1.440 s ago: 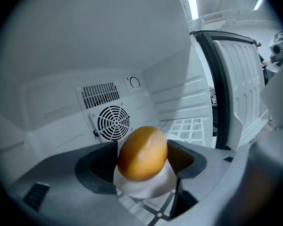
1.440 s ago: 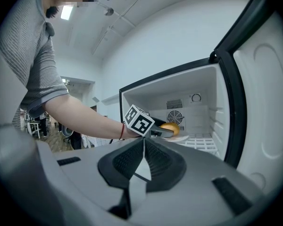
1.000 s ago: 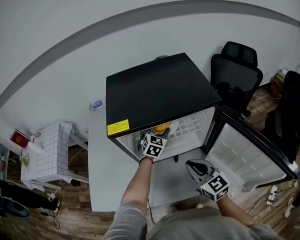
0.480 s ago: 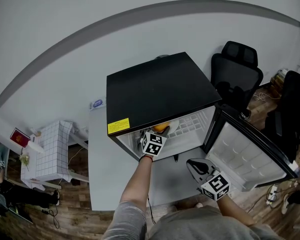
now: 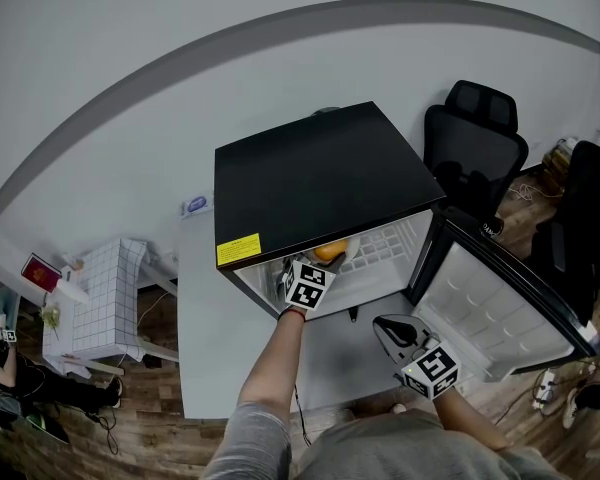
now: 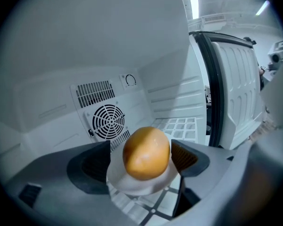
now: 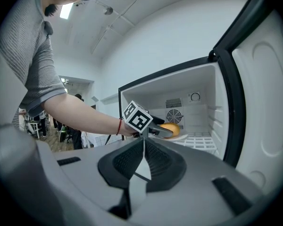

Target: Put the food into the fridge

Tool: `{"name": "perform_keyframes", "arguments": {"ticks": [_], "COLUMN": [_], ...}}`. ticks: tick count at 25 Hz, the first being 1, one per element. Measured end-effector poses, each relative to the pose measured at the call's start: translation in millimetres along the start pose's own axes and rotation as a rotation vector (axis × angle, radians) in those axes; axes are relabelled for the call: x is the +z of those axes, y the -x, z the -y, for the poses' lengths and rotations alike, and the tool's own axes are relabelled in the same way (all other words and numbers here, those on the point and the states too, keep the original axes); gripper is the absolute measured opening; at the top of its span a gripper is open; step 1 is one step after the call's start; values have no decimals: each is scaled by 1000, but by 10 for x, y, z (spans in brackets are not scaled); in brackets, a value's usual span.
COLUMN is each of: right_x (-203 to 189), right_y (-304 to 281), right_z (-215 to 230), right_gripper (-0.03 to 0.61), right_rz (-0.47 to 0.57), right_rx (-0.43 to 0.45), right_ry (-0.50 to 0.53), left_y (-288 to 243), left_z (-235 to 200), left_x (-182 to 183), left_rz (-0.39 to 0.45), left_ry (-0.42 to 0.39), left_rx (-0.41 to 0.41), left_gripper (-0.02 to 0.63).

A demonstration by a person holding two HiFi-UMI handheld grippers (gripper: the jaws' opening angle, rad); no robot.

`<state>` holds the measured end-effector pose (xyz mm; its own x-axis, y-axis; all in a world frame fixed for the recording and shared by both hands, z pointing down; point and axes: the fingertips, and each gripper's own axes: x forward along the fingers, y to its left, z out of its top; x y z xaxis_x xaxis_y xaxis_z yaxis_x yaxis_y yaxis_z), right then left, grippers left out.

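1. Showing one bun [image 6: 146, 153]: rounded, smooth, glossy golden-brown, sitting on one small white plate [image 6: 132, 186] with a matte, curved rim.
2. Resting, plate and bun together, on one white grid shelf [image 6: 181, 126] inside the fridge [image 5: 315, 173], near its front edge.
3. Standing on a pale, flat table [image 5: 205, 348]: that one boxy fridge, with a smooth black top and white plastic walls inside.
4. Carrying on the back wall one round fan grille [image 6: 108, 121], one block of narrow vent slots [image 6: 95, 89] and one small round dial [image 6: 130, 79].
5. Swinging wide to the right: one door [image 5: 490, 308], black-edged, lined with moulded white plastic.
6. Counting two claws, both of dark grey plastic with ribbed pads, each bearing one cube of black-and-white square markers.
7. Reaching into the fridge with the left claw [image 6: 140, 152], having just been opening its jaws, now spread wide and released.
8. Lying between those jaws: plate and bun, flanked left and right by the pads just beside the rim.
9. Hovering outside, in front of the fridge, with the right claw [image 7: 144, 149] clenched tight on nothing, well short of the bun ahead.
10. Standing behind the door: one black chair [image 5: 475, 133] with a mesh back.
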<state>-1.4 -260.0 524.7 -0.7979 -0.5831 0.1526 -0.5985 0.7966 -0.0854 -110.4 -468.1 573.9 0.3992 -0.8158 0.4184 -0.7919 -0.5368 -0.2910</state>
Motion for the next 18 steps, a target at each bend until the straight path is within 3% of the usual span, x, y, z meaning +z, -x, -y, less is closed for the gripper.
{"name": "perform_keyframes", "arguments": {"ticks": [7, 18], "right_x": [23, 34], "right_y": [5, 24], "right_z": [-13, -53], "right_gripper": [14, 14], "right_rz": [6, 8], "right_rx": [2, 12], "right_ry": [1, 10], "left_y": [17, 233], "left_z": [22, -2], "left_x": [-21, 121], "left_rz": [-16, 37], "left_ry": [-5, -7], "left_rx": [-2, 49], "left_gripper": [396, 394]}}
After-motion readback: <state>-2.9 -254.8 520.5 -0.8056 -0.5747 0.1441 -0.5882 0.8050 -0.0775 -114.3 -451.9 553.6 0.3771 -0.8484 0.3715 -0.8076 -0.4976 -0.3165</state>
